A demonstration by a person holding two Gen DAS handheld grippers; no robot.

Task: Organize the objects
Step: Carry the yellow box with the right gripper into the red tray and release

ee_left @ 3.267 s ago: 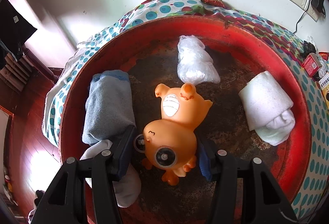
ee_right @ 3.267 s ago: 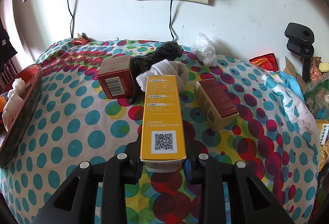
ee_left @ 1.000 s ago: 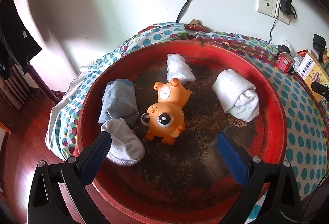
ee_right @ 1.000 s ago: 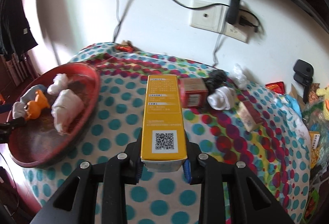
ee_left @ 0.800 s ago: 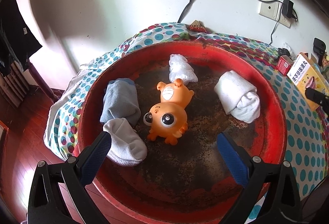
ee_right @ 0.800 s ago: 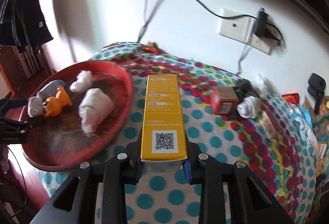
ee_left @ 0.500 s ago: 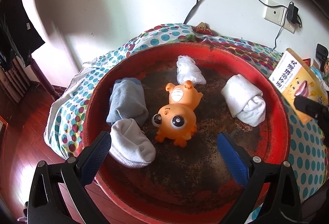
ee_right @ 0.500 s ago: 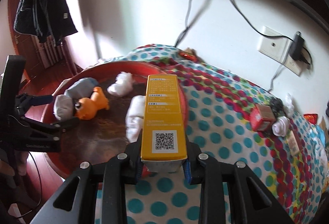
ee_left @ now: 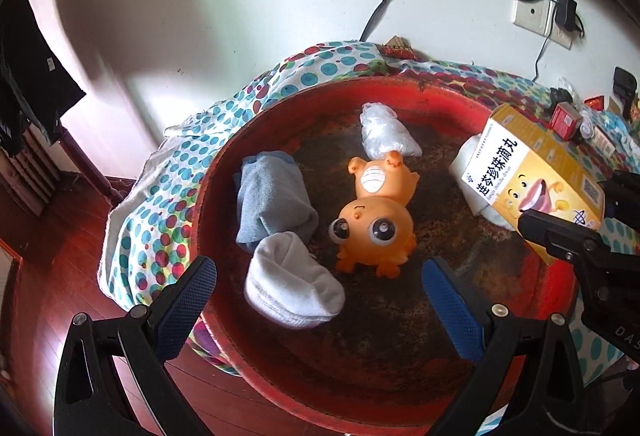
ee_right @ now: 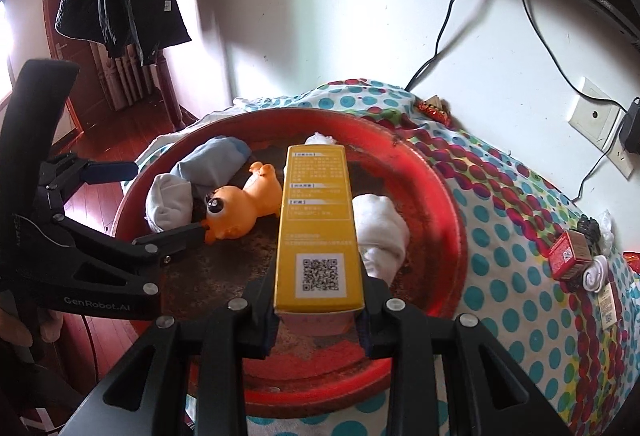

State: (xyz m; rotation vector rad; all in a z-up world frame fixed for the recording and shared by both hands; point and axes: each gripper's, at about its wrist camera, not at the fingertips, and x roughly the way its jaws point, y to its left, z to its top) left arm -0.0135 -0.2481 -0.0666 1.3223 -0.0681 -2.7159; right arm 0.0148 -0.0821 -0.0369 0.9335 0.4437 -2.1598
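Carrying a box (ee_right: 318, 224) over the tray (ee_right: 444, 195), with the table's leftovers unsorted.

Left wrist: left gripper (ee_left: 318, 290) hangs wide open and empty above the tray (ee_left: 240, 336), which holds a toy (ee_left: 376, 224), socks (ee_left: 290, 288) and a bag (ee_left: 386, 131); the box (ee_left: 532, 179) enters at right. Right wrist: right gripper (ee_right: 318, 320) clamps the box above the tray; a red box (ee_right: 568, 254) and other bits wait on the cloth (ee_right: 512, 236), so sorting looks partly done.

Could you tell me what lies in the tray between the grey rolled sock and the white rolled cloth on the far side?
The orange toy lies between the grey sock and white cloth, clearest in the left wrist view.
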